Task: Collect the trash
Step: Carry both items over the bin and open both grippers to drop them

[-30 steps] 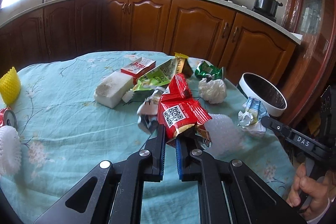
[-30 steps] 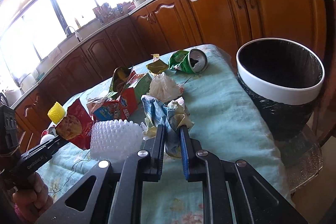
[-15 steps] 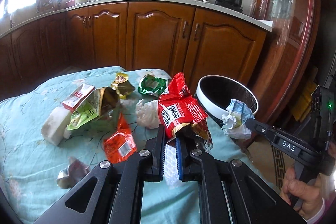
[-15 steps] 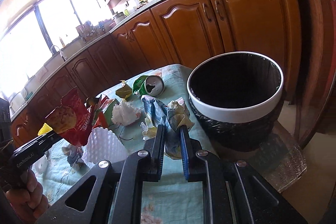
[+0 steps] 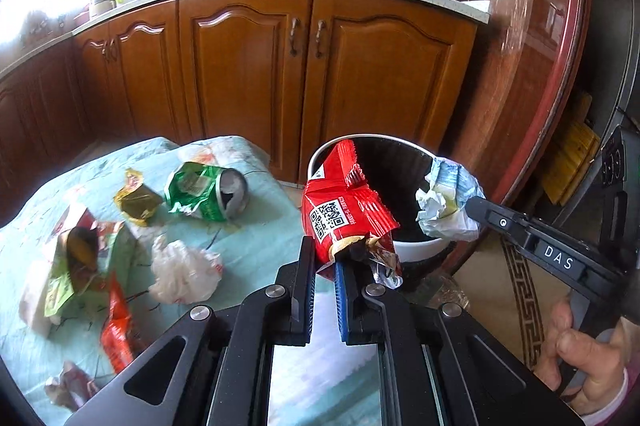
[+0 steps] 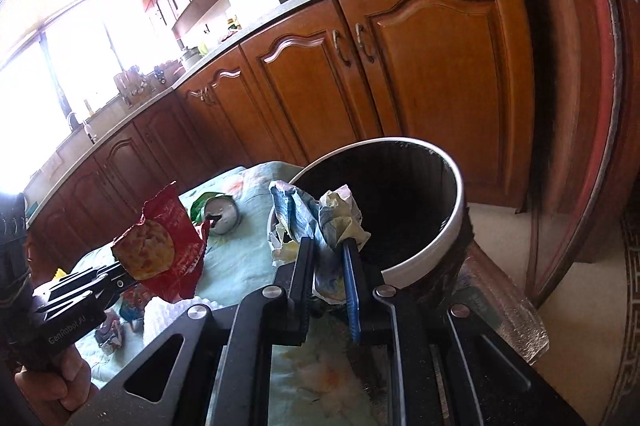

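My left gripper (image 5: 326,258) is shut on a red snack wrapper (image 5: 340,206) with a QR code, held up in front of the near rim of the white-rimmed black bin (image 5: 416,246). My right gripper (image 6: 328,250) is shut on a crumpled blue and white wrapper (image 6: 316,222), held at the bin's (image 6: 424,258) near rim. In the left wrist view that crumpled wrapper (image 5: 446,204) hangs over the bin's mouth. In the right wrist view the red wrapper (image 6: 168,246) and the left gripper (image 6: 116,276) appear at the left, over the table.
On the pale blue tablecloth (image 5: 260,222) lie a crushed green can (image 5: 204,194), a yellow-green wrapper (image 5: 138,200), a white crumpled ball (image 5: 184,272), an orange wrapper (image 5: 116,326) and other packets. Wooden cabinets (image 5: 312,78) stand behind. A hand (image 5: 584,350) grips the right tool.
Both grippers have carried their wrappers rightwards from over the table to the bin. The bin looms larger and the littered table has slid left.
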Motion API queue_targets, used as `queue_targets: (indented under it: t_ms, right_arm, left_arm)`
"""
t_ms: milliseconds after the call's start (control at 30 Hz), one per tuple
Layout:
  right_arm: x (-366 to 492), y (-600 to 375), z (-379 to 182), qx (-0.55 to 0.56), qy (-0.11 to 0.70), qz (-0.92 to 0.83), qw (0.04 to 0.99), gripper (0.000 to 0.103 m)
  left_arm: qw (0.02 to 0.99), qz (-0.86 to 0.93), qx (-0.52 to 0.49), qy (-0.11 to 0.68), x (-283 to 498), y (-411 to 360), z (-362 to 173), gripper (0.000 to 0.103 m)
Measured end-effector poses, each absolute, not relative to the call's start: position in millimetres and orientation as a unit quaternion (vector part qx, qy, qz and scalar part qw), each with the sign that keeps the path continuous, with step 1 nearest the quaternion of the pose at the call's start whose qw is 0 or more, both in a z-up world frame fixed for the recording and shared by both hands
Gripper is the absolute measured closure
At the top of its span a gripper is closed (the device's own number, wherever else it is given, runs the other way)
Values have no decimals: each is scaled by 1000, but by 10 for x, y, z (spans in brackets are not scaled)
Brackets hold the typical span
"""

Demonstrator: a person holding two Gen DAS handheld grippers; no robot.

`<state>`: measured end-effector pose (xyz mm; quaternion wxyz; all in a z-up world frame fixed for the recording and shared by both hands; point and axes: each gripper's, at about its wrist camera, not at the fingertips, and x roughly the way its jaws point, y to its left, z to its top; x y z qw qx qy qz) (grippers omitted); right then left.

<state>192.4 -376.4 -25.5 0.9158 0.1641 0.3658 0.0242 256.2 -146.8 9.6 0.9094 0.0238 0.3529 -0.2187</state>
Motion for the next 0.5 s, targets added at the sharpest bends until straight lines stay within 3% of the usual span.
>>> queue_targets:
  t_ms: [500]
  right_arm:
    - [2431, -4112, -389, 142, 395, 9, 907, 88]
  left_arm:
    - [887, -235, 48, 395, 3429, -2241, -52, 95]
